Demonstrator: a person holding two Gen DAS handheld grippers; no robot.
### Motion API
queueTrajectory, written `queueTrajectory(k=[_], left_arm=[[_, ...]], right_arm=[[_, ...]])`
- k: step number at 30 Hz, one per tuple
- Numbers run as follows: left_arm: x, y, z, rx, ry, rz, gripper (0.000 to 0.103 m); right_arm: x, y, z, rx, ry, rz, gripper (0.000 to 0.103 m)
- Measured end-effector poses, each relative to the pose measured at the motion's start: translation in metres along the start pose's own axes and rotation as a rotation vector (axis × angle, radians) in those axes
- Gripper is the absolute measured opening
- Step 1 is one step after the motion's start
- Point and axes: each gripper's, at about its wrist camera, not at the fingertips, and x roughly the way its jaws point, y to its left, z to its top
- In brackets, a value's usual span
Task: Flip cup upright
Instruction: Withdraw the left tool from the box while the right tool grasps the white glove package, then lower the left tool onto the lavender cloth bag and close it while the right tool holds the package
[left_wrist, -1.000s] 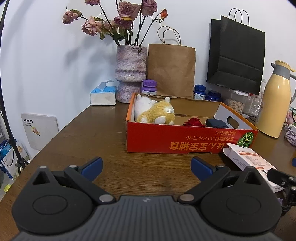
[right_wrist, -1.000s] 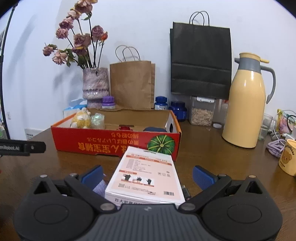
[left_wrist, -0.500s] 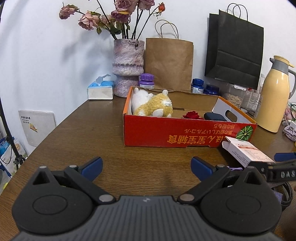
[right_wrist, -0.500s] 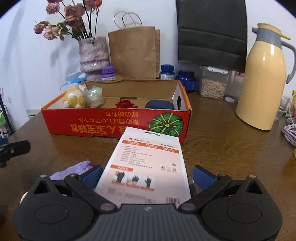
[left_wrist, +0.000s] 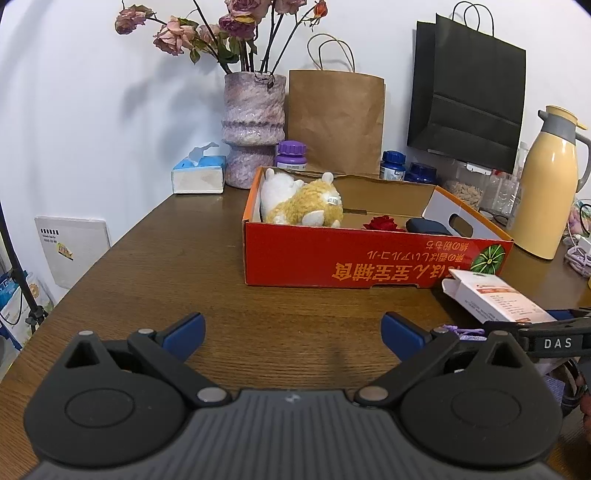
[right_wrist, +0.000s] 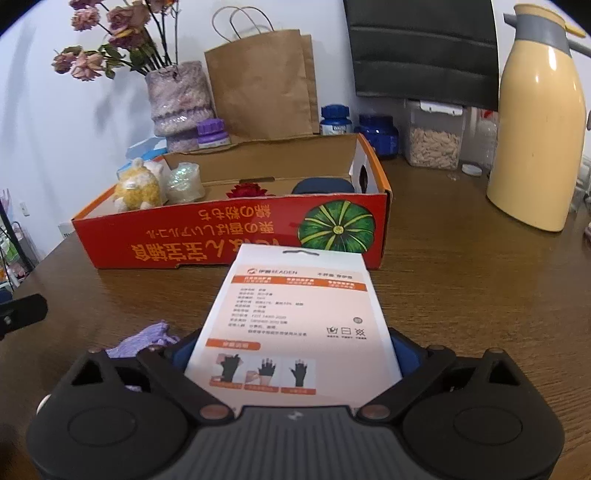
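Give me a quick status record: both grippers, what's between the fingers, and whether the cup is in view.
left gripper: open, nothing between its fingers, above the table
right gripper: fingers have just been closing, glove package between them; contact cannot be told
cup: in neither view
glove package: white box, lying in front of the red carton

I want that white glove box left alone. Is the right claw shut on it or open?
Cannot tell. The right claw straddles the glove box, its jaws just closing; the box hides whether the pads press on it.
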Motion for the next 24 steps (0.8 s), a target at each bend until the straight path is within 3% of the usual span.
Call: queueTrajectory(k=[14, 24], left_arm=[[0.006, -0.001, -0.003, 0.000, 0.017, 0.001, 0.103], [0.011, -0.004, -0.006, -0.004, 0.029, 0.005, 0.103]], right_arm=[[-0.039, 0.002, -0.015, -0.044, -0.184, -0.052, 0.097], [-0.061, -0.001, -0.025, -0.057, -0.255, -0.056, 0.097]])
